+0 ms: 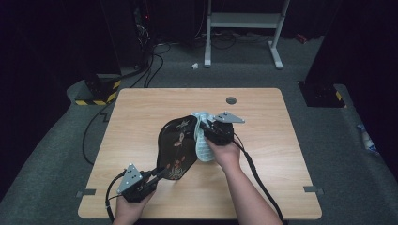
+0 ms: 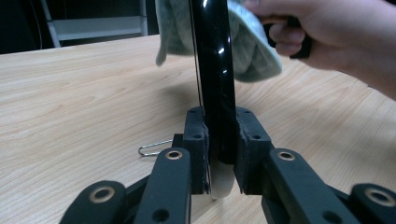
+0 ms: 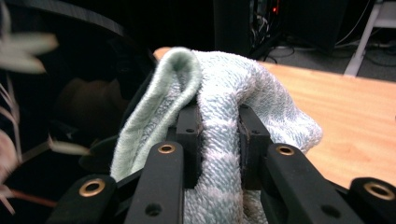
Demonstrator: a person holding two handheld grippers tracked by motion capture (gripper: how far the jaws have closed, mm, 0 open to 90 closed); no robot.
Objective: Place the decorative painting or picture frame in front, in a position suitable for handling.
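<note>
High view: the left gripper is sitting at the near left of the table, jaws clamped on the near end of a black decorated tray. The tray is standing on edge, tilted, with its long axis running from the left gripper away and slightly rightward toward the table's middle. The right gripper is holding a pale green cloth against the tray's right-hand face, near the far end. So the cloth is lying to the right of the tray, and the right hand is the one nearer the work surface.

Left gripper view: the jaws are pinching the tray's edge, which is rising straight up between them. The cloth is draping over both sides of the upper rim, with more of it on the right side, where the other hand is gripping its tool.

Right gripper view: the jaws are closed narrow on a fold of the cloth. The tray's dark glossy face is lying immediately to the left, touching the cloth.

Judgement: wiping is under way; the next stroke will probably be running along the tray's long axis, toward the left gripper.
</note>
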